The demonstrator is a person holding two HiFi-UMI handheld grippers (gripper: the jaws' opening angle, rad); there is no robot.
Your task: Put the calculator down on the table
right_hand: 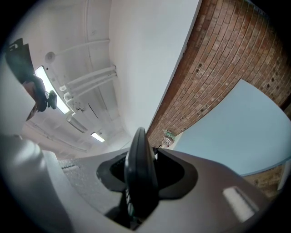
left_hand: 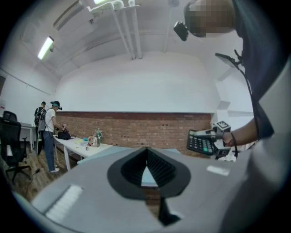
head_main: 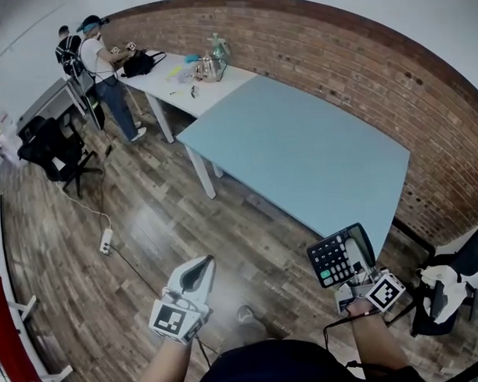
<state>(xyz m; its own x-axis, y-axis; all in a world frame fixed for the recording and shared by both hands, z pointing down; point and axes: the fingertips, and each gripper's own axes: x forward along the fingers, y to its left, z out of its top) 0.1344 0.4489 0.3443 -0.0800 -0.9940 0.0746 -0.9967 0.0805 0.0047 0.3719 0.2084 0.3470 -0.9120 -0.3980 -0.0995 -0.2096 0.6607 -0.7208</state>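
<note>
Right gripper [head_main: 356, 275] at five o'clock, jaws clamped on a black calculator [head_main: 339, 255], calculator held in the air just off the near corner of the light-blue table [head_main: 300, 153], left gripper [head_main: 199, 267] at six o'clock, jaws together, nothing between them, above the wooden floor [head_main: 146, 229]

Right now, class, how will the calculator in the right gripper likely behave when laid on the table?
Probably stiff: the calculator juts out flat with the right gripper clamping only one edge. Its casing may slide on the smooth table. Laid flat, it should hardly tip.
</note>
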